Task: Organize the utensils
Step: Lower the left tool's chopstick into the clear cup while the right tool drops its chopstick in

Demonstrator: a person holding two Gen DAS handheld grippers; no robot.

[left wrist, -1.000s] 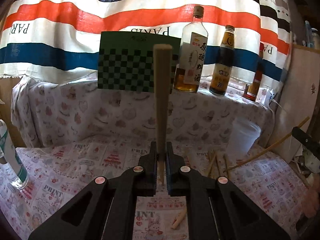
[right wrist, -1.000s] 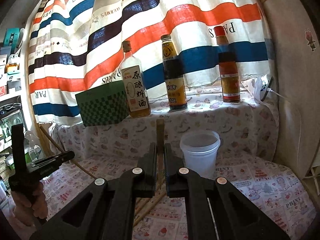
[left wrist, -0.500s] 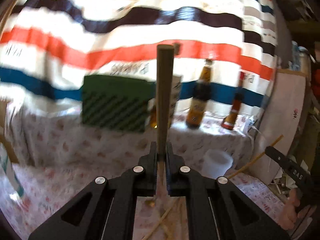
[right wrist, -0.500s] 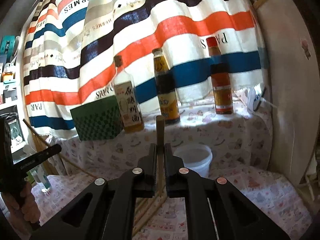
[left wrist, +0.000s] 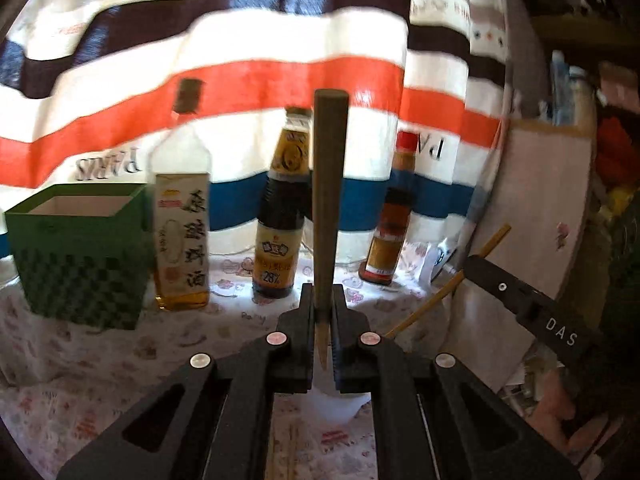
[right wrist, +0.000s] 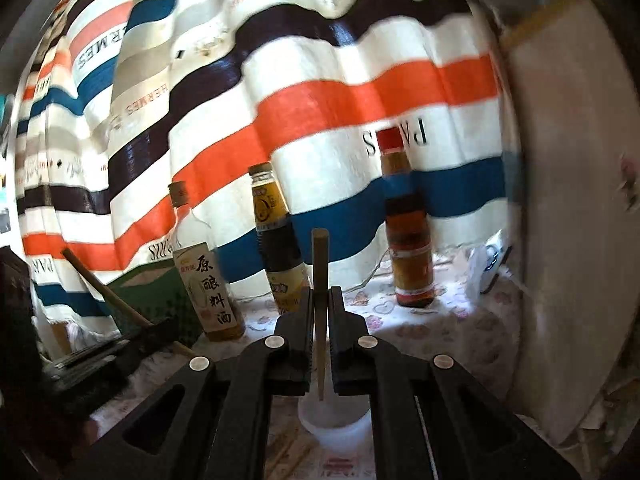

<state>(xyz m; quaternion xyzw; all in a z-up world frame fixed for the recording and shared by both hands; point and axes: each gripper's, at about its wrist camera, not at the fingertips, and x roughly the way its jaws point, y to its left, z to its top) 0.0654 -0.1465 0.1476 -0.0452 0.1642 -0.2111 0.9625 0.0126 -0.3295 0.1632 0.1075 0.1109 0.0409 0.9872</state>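
- Left gripper (left wrist: 323, 322): jaws pinch a chopstick (left wrist: 329, 200) near its thin end, thick end up.
- Right gripper (right wrist: 320, 320): jaws pinch a second chopstick (right wrist: 321, 268) the same way.
- A white cup (right wrist: 334, 420) stands on the surface just below both grippers, mostly hidden by them.
- Step, as I judge it: carrying the sticks to a holder; next, tip them in, thin end first.
- More chopsticks (right wrist: 290, 446) lie by the cup, blurred.
- Bottles (left wrist: 280, 216) and a green box (left wrist: 80, 256) line the back ledge.

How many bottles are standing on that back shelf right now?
3, in a row before the striped curtain: a clear bottle beside the green box, a dark bottle in the middle, and a red-capped bottle on the right. None looks hidden.
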